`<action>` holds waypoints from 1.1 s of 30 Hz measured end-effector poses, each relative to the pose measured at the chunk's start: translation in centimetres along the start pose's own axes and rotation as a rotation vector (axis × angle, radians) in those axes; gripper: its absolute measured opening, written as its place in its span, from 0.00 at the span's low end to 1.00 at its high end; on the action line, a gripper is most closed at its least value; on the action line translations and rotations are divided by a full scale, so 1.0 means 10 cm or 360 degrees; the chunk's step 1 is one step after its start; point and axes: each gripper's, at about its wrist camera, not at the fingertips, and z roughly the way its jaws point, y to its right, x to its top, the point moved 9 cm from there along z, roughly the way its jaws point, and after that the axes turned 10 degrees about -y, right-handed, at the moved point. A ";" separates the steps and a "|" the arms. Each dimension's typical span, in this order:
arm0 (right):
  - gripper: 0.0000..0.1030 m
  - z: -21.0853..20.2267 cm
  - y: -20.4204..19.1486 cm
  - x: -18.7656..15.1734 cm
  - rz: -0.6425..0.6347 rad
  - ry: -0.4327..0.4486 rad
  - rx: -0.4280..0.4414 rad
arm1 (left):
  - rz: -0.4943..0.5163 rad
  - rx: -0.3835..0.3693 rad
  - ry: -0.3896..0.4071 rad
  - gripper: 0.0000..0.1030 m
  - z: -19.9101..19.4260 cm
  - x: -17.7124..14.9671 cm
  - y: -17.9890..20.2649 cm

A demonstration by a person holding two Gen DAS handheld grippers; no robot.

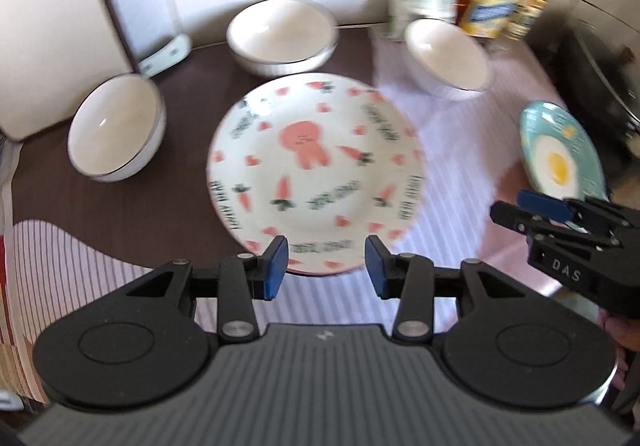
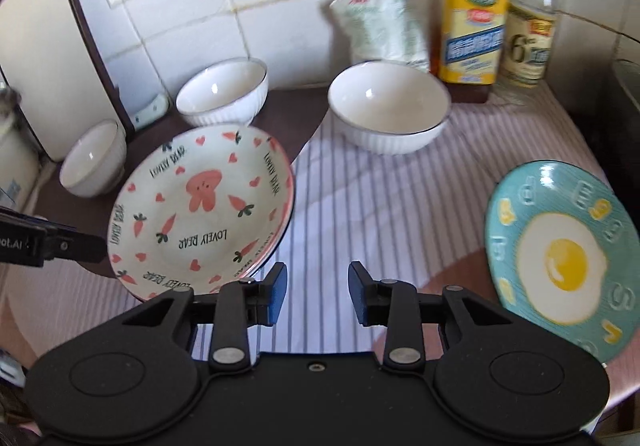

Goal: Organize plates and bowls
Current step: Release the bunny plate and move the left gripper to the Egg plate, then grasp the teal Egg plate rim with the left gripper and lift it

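Left tool (image 1: 326, 266): jaws apart, nothing between them, above the near rim of the carrot-print plate (image 1: 316, 171) on the tabletop (image 1: 192, 125). Right tool (image 2: 317, 292): jaws apart, empty, over the striped cloth (image 2: 360, 197). The egg-print plate (image 2: 560, 262) is partly hidden by the tool body. Three white bowls (image 2: 390, 107) stand behind. The left wrist view is motion-blurred; bottle labels (image 1: 494, 3) are unreadable there.

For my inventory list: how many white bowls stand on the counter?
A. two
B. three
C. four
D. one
B: three white bowls show, a small bowl at left, a middle bowl by the wall, and a large bowl before the bottles.
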 end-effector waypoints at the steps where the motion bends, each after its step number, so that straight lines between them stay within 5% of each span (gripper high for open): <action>1: 0.39 -0.09 0.04 -0.02 0.0004 0.0014 0.0011 | 0.0040 0.0015 0.0015 0.45 -0.06 0.00 0.08; 5: 0.42 -0.48 0.20 -0.09 -0.0005 0.0104 0.0035 | 0.0166 0.0040 0.0058 0.51 -0.23 -0.02 0.40; 19: 0.56 -1.36 1.06 -0.55 0.0056 0.0344 -0.0242 | 0.0459 -0.0139 0.0203 0.64 -0.53 0.05 1.59; 26: 0.63 -1.49 1.46 -0.73 0.0106 0.0464 -0.0259 | 0.0582 -0.0222 0.0244 0.76 -0.37 0.13 2.17; 33: 0.63 -1.19 1.92 -0.78 0.0195 0.0574 -0.0257 | 0.0640 -0.0203 0.0250 0.77 0.17 0.33 2.48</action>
